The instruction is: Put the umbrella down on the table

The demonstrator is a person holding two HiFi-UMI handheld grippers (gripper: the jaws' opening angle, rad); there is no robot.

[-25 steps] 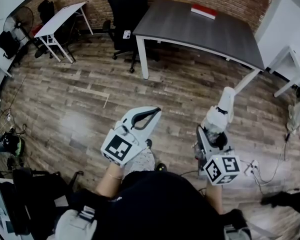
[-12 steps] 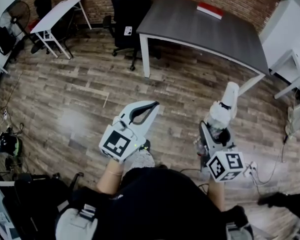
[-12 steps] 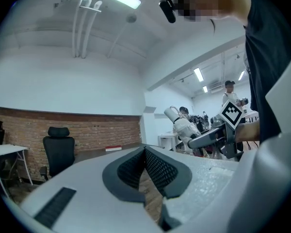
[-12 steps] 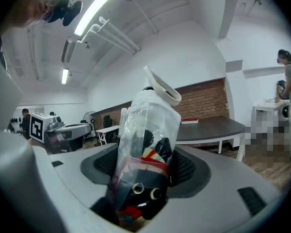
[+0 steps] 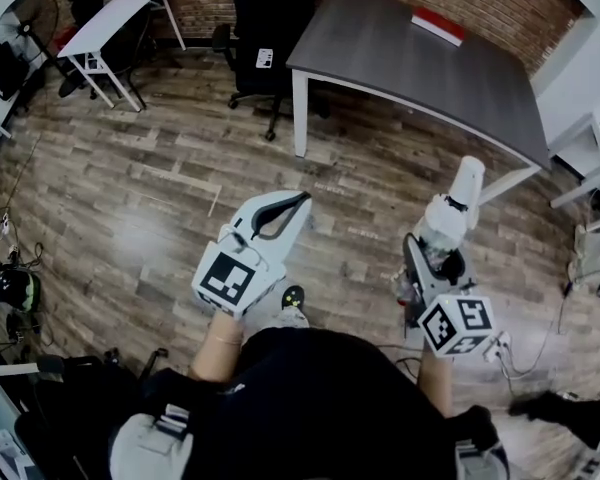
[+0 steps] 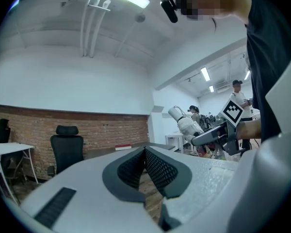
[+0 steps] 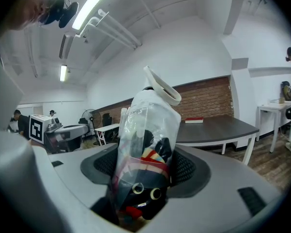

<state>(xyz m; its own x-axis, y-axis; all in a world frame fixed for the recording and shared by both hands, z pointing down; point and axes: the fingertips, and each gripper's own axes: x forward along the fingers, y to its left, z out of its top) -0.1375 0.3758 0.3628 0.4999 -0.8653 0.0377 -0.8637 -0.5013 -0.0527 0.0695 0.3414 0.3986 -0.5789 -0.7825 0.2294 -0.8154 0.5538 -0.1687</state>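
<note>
While aloft — umbrella (image 7: 146, 130) in right tongs (image 7: 143, 168)

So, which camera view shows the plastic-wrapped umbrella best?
The right gripper view: the folded umbrella in clear plastic fills the middle, clamped in the right gripper. The head view shows only its white top; the left gripper view shows it small and distant.
</note>
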